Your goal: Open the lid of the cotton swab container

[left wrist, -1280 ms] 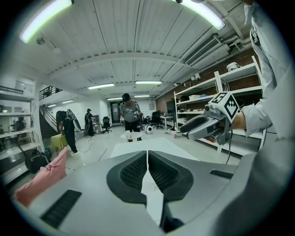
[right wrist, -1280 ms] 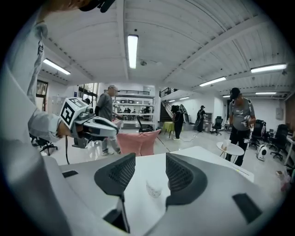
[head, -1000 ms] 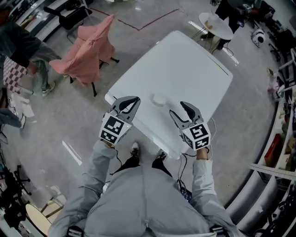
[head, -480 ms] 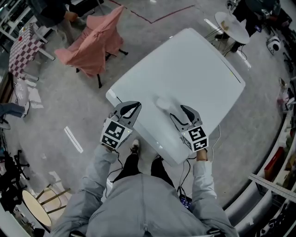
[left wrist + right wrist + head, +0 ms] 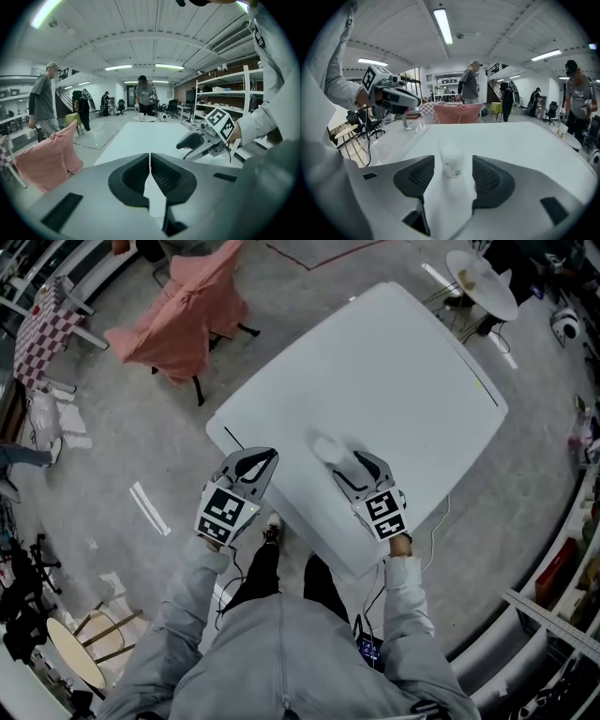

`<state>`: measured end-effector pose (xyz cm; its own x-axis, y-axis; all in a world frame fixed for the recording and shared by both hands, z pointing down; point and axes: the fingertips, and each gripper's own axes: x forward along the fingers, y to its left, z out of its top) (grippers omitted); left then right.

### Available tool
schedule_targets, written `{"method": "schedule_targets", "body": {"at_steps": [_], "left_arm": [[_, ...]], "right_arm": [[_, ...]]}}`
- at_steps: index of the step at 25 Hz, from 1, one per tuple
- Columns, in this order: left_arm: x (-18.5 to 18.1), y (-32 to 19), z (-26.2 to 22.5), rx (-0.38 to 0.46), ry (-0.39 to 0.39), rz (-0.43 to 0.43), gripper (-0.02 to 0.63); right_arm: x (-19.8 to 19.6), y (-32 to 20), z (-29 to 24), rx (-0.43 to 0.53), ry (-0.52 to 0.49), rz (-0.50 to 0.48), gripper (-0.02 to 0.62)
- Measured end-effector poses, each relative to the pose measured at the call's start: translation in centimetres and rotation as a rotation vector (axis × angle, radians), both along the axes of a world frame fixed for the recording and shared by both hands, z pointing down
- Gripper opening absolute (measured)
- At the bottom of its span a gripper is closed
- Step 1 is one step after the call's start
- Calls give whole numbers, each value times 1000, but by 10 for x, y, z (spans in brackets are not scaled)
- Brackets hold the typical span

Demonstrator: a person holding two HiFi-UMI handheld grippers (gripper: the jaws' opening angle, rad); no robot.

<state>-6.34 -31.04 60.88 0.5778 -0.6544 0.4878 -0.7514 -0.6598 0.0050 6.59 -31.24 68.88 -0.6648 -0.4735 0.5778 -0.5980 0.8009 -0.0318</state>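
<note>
Head view: cotton swab container upright on the white table, just ahead of the right tool; left tool at the table's near edge.

Left gripper view: shut tight on nothing.

Right gripper view: spread wide, just been opening; container framed in the gap, untouched. Probably light, smooth, easily tipped: body for one tool, lid for the other. Label print unreadable.

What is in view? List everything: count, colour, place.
cotton swab container: one, white, on table, just ahead of right gripper's jaws
table: one, white, centre
draped chair: one, pink cloth, on floor beyond table
round table: one, white, far corner
bystanders: several, background
left gripper: one, grey, shut, empty, over table's near edge
right gripper: one, grey, jaws open, just been opening, nothing gripped
</note>
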Motion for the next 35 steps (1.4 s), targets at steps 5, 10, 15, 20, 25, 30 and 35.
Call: {"method": "schedule_targets", "body": {"at_steps": [5, 10, 15, 20, 25, 30, 35], "left_arm": [[-6, -11, 15, -26, -2, -10, 28], [-4, -17, 35, -48, -6, -8, 28], [-18, -16, 51, -79, -7, -27, 28], [-32, -16, 60, -98, -11, -41, 28], [-33, -16, 67, -110, -9, -42, 28], [-31, -12, 68, -120, 0, -30, 28], [-25, -5, 66, -122, 6, -9, 28]], "right_arm": [[-13, -12, 22, -3, 40, -49, 247], [-17, -26, 42, -6, 53, -85, 249], [-30, -30, 52, -16, 33, -113, 249], [-45, -35, 56, -18, 3, -134, 247], [-49, -41, 60, 5, 6, -126, 249], [-52, -40, 58, 30, 4, -119, 247], [-49, -38, 55, 40, -7, -110, 247]]}}
